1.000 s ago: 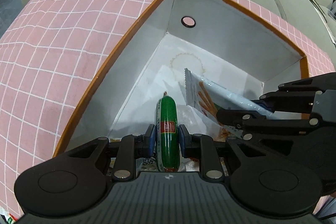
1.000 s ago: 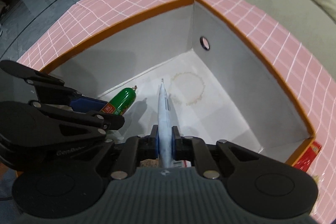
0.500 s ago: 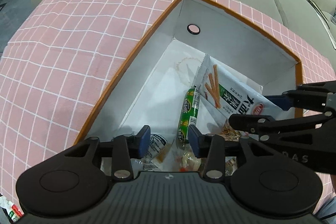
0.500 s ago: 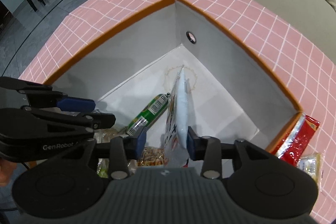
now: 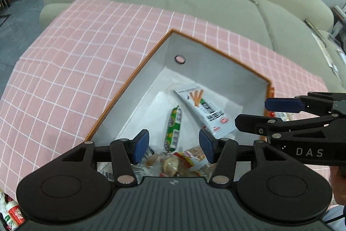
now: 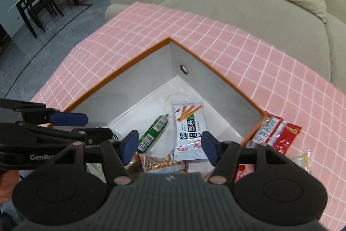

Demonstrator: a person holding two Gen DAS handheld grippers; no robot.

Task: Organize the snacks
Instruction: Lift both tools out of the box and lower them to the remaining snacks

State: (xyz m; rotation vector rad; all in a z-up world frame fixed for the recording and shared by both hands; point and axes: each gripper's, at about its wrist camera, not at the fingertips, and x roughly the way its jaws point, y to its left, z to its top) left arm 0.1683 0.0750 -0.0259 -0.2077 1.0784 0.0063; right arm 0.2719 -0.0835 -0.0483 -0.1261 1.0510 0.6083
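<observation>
Both sets of fingers are opening and grasp nothing: below the left gripper the green sausage lies in the box; beside it, below the right gripper, lies the white packet.

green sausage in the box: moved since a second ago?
Yes. The green sausage was clamped upright in the left hand-held gripper; now it lies on the box floor, below the wall hole, beside the white packet. Jaws opening, empty.

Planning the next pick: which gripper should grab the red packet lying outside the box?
Right. The red packet lies beside the box's right corner, near the right gripper, whose opening jaws are empty.
</observation>
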